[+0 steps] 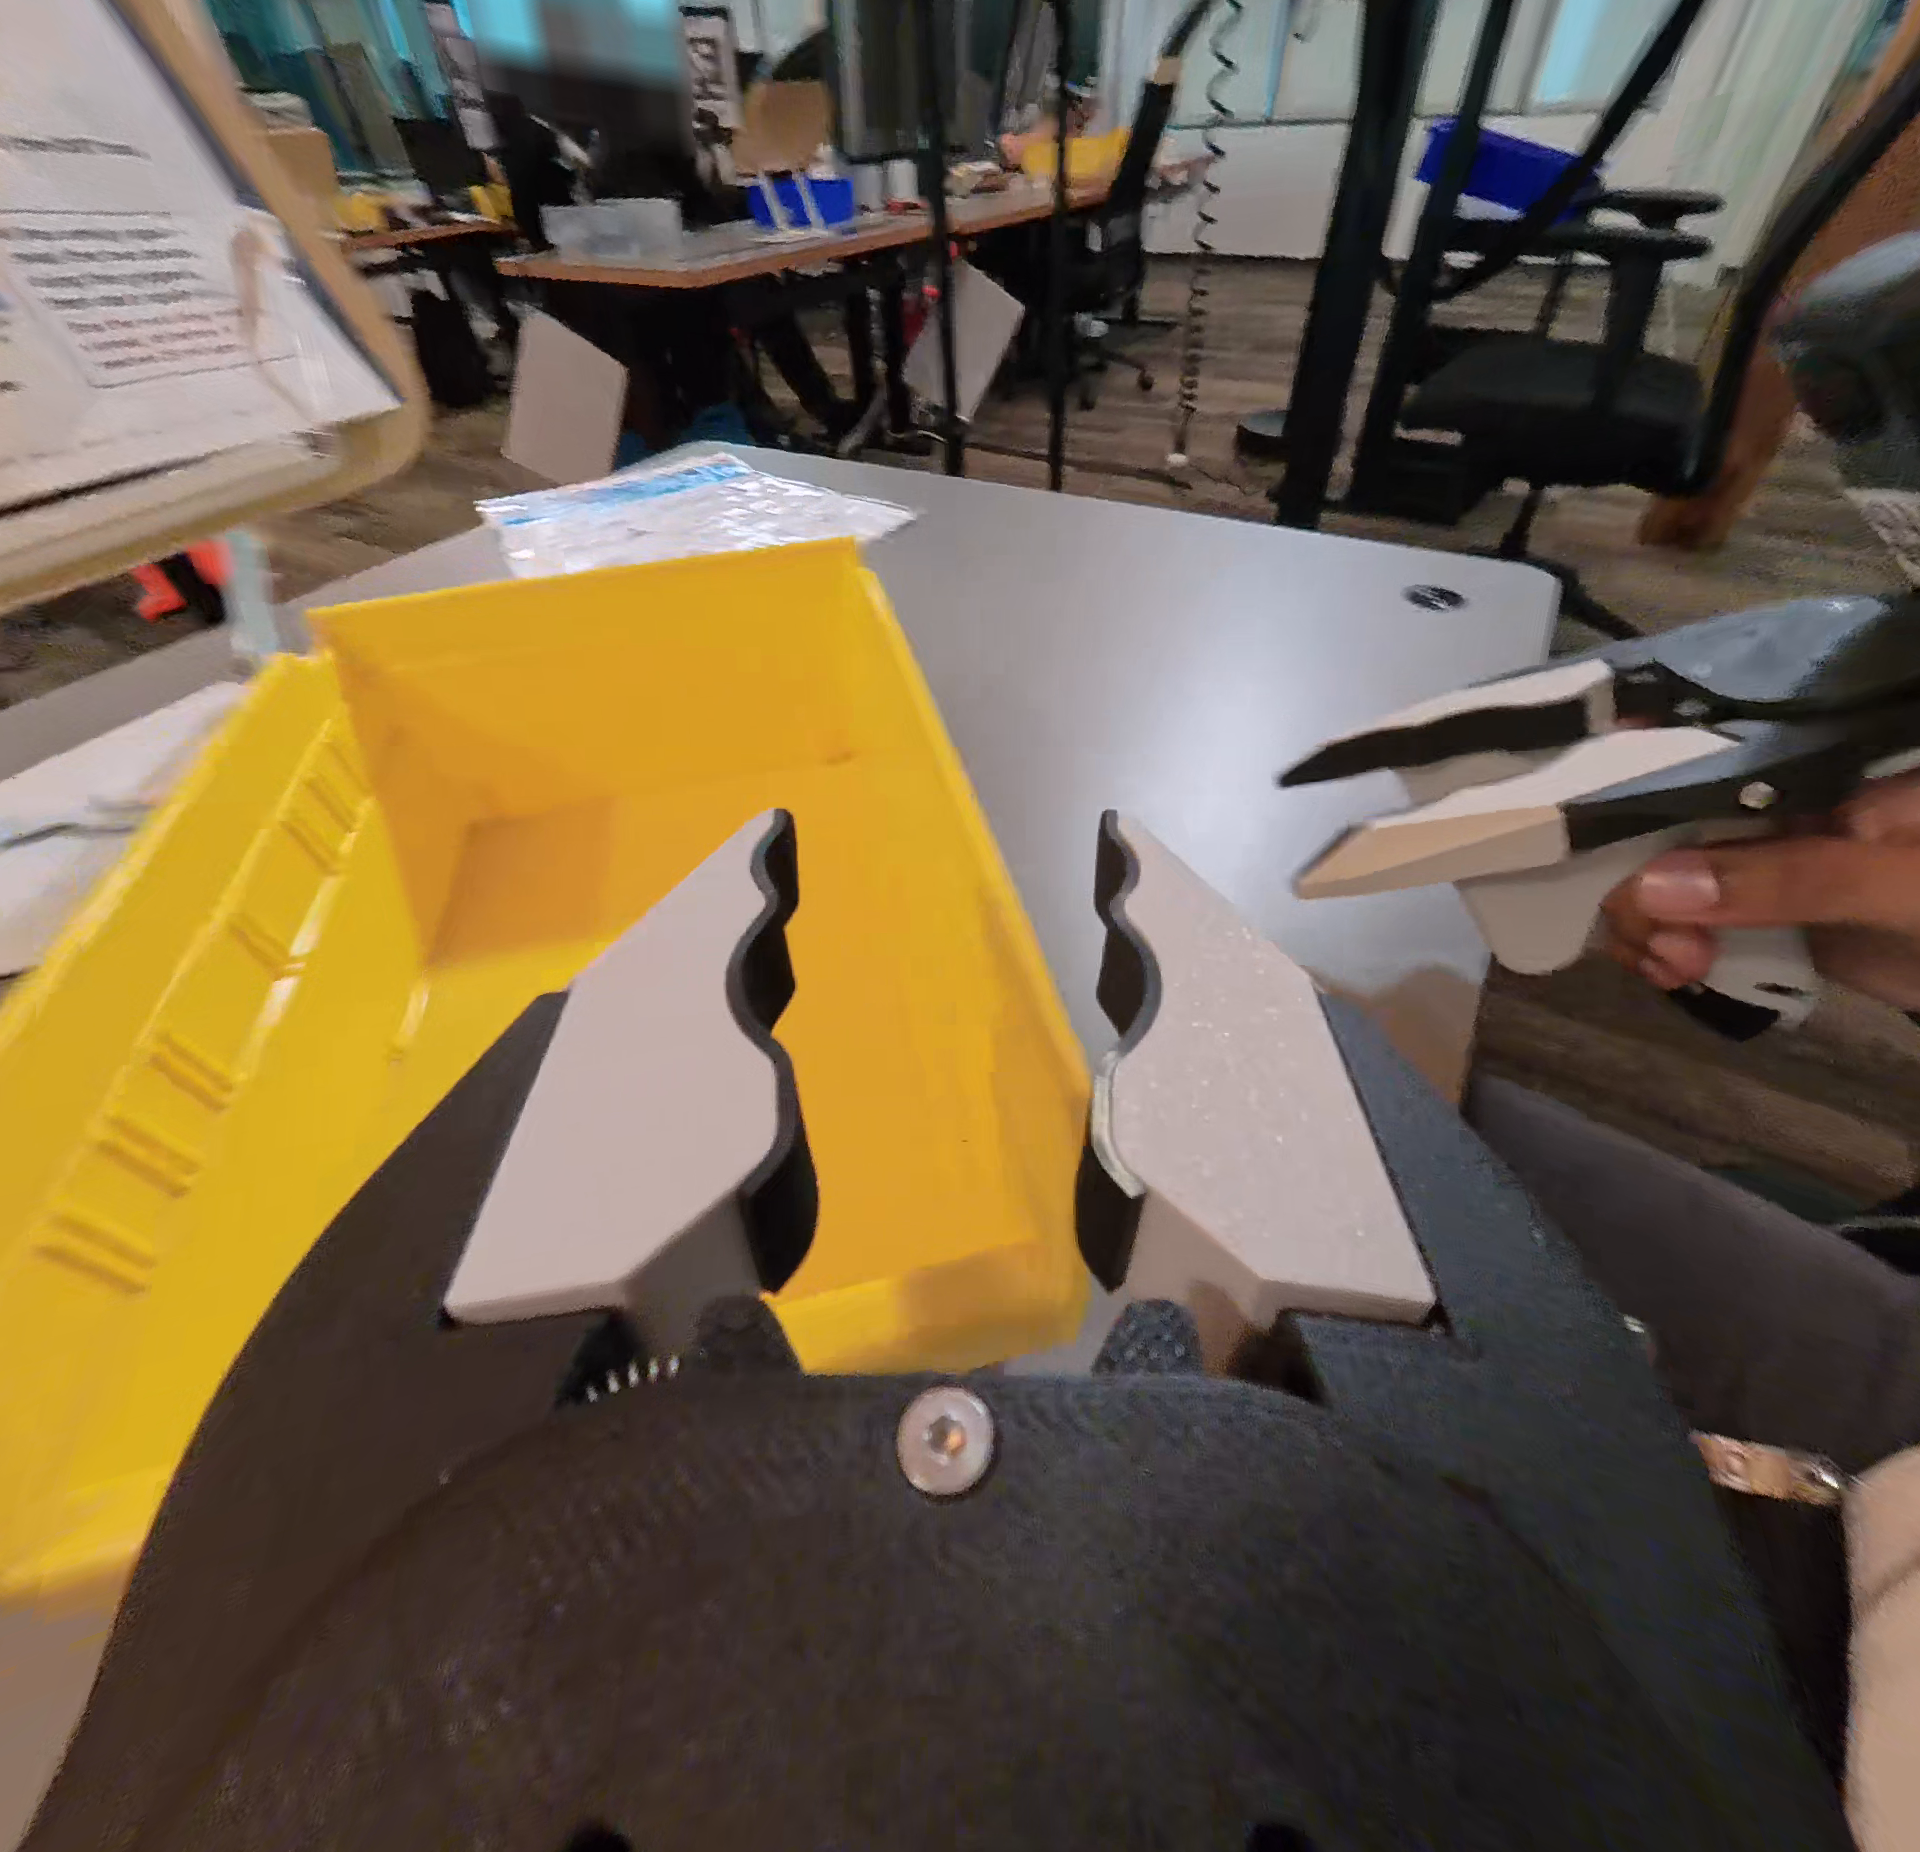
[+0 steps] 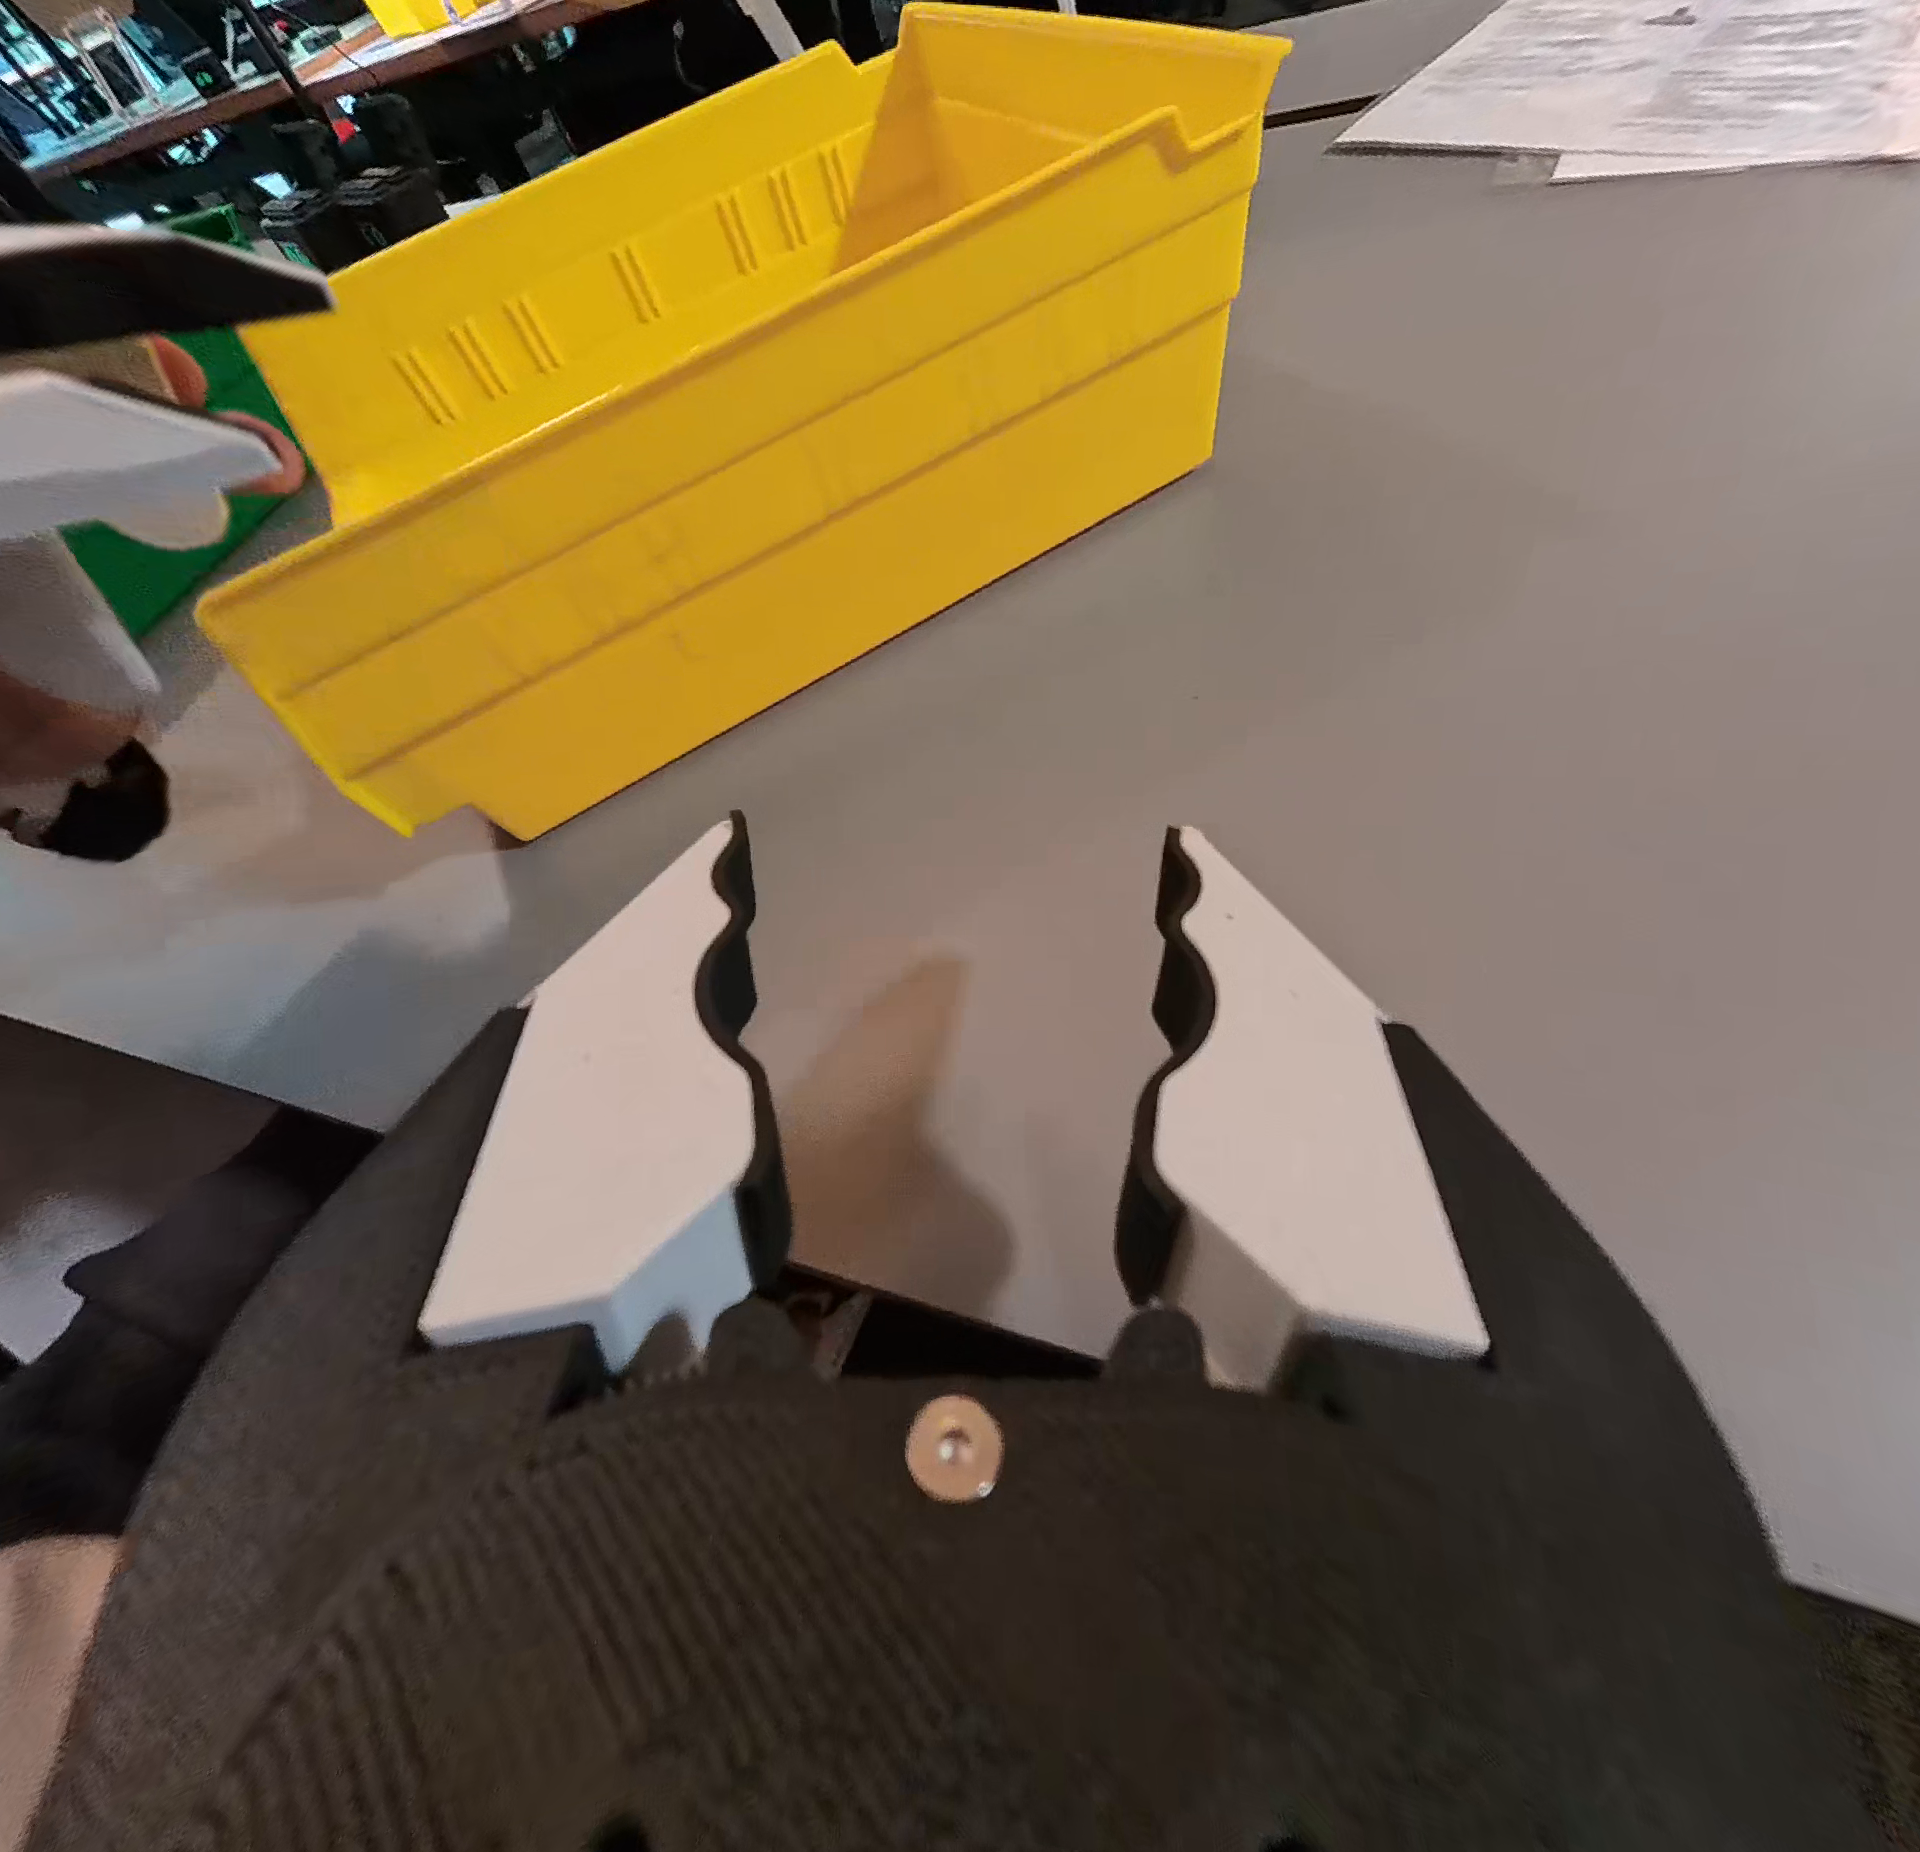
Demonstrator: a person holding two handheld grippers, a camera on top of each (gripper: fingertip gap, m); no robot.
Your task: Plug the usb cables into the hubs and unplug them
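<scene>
No usb cable or hub shows in either view. A yellow plastic bin (image 1: 644, 763) stands on the grey table (image 1: 1195, 659) and looks empty where its inside shows. My left gripper (image 1: 945, 826) is open and empty, held above the bin's near right corner. My right gripper (image 2: 954, 831) is open and empty above the bare table (image 2: 1455, 659), just in front of the bin's long side (image 2: 748, 514). The right gripper also shows at the right of the left wrist view (image 1: 1299, 831), open. The left gripper shows at the left edge of the right wrist view (image 2: 281, 379).
A clear plastic bag (image 1: 675, 509) lies on the table behind the bin. Papers (image 2: 1683, 67) lie at the far right of the table. A cardboard box with a label (image 1: 156, 275) hangs in at upper left. Office desks and chairs (image 1: 1538, 348) stand beyond the table's far edge.
</scene>
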